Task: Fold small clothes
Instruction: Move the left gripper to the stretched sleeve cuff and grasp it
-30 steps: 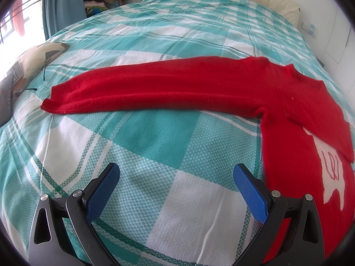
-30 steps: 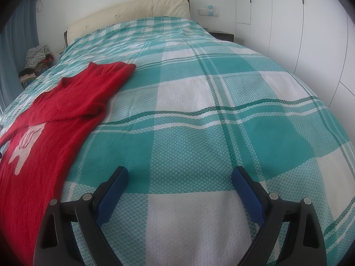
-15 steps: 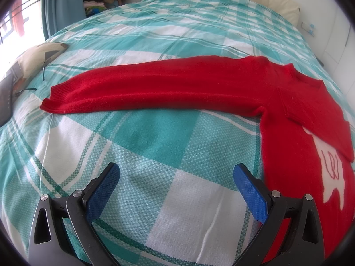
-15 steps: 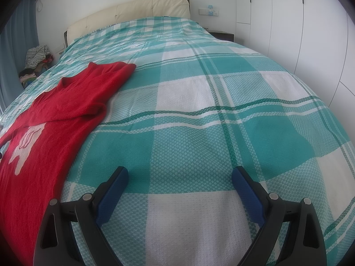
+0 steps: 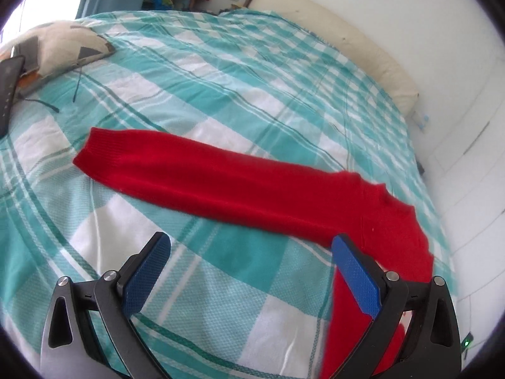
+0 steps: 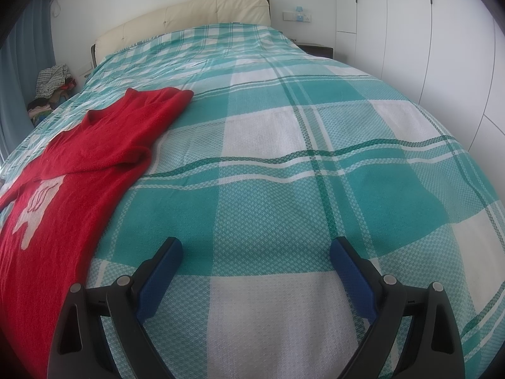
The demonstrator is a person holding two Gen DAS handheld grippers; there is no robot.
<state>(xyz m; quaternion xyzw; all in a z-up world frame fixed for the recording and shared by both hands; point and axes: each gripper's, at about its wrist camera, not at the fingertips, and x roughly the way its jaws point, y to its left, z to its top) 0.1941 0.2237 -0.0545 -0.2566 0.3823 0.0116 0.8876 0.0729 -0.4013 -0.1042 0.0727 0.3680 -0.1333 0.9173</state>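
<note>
A small red sweater lies flat on the bed. Its long sleeve stretches leftward to a cuff in the left wrist view. The sweater body with a white motif fills the left side of the right wrist view, with one sleeve folded over it. My left gripper is open above the bedspread, just short of the sleeve, and its right finger overlaps the sweater body. My right gripper is open over bare bedspread, to the right of the sweater, holding nothing.
The bed carries a teal and white checked bedspread. A patterned cushion and a dark flat device lie at the left edge. A cream headboard, a clothes pile and white wardrobe doors surround the bed.
The left gripper has moved forward and turned, so the sleeve now runs diagonally and closer to its fingers. The right gripper has stayed put, and the sweater has not moved.
</note>
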